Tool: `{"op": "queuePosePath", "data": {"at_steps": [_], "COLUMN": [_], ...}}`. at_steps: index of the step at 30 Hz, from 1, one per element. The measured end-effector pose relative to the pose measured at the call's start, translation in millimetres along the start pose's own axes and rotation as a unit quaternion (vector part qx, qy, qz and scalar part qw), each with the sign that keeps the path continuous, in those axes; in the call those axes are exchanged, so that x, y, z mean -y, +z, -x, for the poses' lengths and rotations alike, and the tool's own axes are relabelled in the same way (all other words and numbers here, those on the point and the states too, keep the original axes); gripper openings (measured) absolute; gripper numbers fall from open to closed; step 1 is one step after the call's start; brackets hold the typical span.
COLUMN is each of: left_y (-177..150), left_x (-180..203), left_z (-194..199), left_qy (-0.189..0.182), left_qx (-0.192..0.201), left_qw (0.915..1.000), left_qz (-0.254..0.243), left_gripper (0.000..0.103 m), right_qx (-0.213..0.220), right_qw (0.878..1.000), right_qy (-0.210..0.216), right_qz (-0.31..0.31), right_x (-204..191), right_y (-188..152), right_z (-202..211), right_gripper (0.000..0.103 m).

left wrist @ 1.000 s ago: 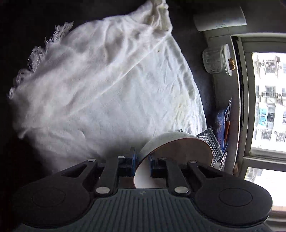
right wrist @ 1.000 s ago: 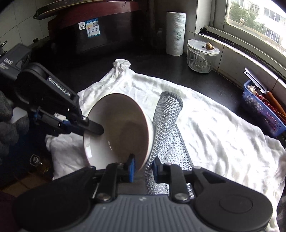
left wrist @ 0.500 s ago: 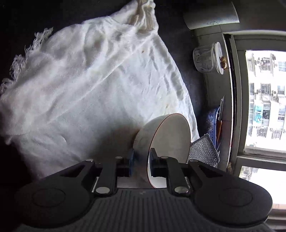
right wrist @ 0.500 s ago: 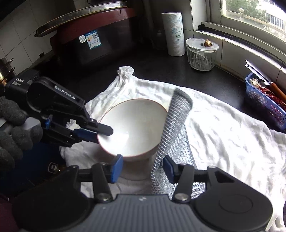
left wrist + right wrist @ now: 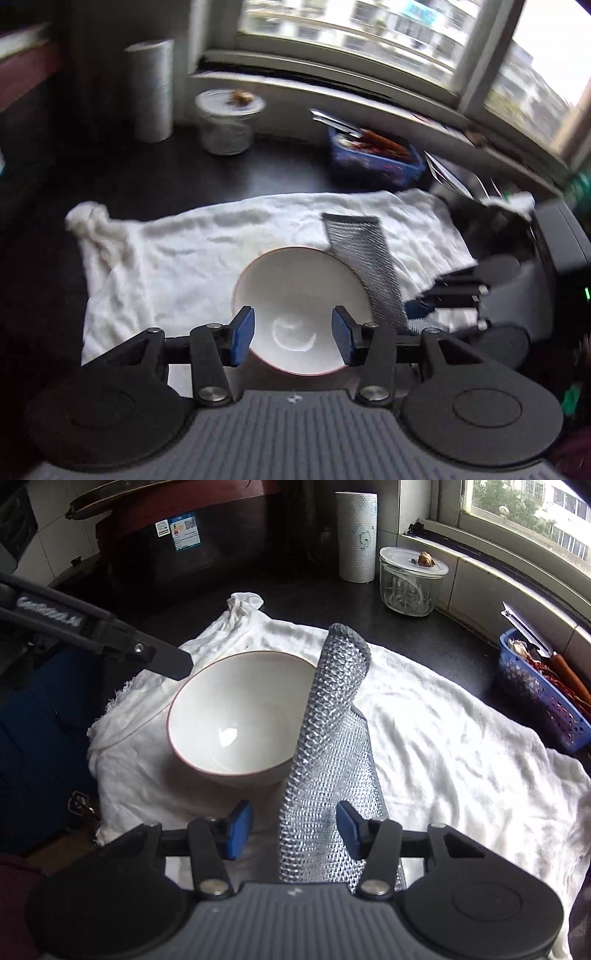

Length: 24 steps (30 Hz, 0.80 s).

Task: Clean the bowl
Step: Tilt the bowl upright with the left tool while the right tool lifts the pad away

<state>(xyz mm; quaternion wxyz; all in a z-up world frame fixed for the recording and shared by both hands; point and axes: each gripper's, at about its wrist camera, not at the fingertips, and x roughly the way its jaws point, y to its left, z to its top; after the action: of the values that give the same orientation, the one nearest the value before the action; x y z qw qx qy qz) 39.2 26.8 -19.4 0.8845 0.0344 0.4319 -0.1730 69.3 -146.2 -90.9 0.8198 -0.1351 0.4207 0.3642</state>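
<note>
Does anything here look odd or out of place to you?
The silver mesh scrubbing cloth stands up curled beside the bowl, between the right claw's closing pads, which aren't pressing it. Nothing looks spilled or broken.

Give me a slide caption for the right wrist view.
White bowl upright on a white cloth, silver scouring mesh standing beside it.

Bowl (image 5: pixel 236 716) upright on cloth (image 5: pixel 443 738), cloth on counter (image 5: pixel 424 638). Mesh scrubber (image 5: pixel 328 746) just right of bowl. Behind cloth: paper roll (image 5: pixel 356 535), jar (image 5: pixel 410 579) right of roll. Basket (image 5: pixel 543 698) at far right.
</note>
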Motion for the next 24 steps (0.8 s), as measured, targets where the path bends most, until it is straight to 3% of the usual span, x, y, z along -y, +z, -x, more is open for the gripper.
{"op": "queuePosePath", "data": {"at_steps": [1,3,8,13,18,20,21,23,24], "left_y": [-0.1,-1.5,-11.9,-21.5,-22.1,-21.1,-19.3,-12.3,-6.3], "left_x": [10.8,25.5,52.2,70.3,73.6,72.7,70.7,60.3,47.6], "left_z": [-3.5,-16.7,-38.0,-59.4,-75.8,-77.9,-77.2,-74.7,-72.2], "left_qy": [-0.003,-0.003,0.004,0.028,0.042,0.029,0.016,-0.006,-0.024], "left_qx": [-0.006,-0.028,-0.066,-0.091,-0.104,-0.108,-0.108,-0.104,-0.099], "left_qw": [0.999,0.995,0.9811,0.9603,0.9517,0.9521,0.9572,0.9723,0.9836], "left_qz": [-0.045,-0.096,-0.182,-0.262,-0.286,-0.285,-0.268,-0.209,-0.149], "left_gripper": [0.044,0.044,0.044,0.04,0.031,0.019,0.011,0.009,0.01], "right_qx": [0.003,0.001,0.008,0.017,0.022,0.024,0.025,0.028,0.03], "right_qw": [1.0,0.999,0.996,0.99,0.988,0.987,0.987,0.986,0.986], "right_qy": [0.001,0.004,0.02,0.034,0.039,0.04,0.04,0.042,0.043], "right_qz": [-0.012,-0.037,-0.088,-0.133,-0.148,-0.153,-0.156,-0.16,-0.16], "right_x": [4.6,13.8,35.1,48.0,49.5,50.7,51.1,51.5,51.3], "right_y": [-1.0,-2.8,-8.5,-12.8,-13.7,-14.2,-14.4,-14.3,-14.0], "right_z": [-1.2,-2.6,-1.1,0.6,2.1,2.8,3.1,4.1,4.8], "right_gripper": [0.013,0.006,0.006,0.007,0.008,0.009,0.009,0.009,0.009]}}
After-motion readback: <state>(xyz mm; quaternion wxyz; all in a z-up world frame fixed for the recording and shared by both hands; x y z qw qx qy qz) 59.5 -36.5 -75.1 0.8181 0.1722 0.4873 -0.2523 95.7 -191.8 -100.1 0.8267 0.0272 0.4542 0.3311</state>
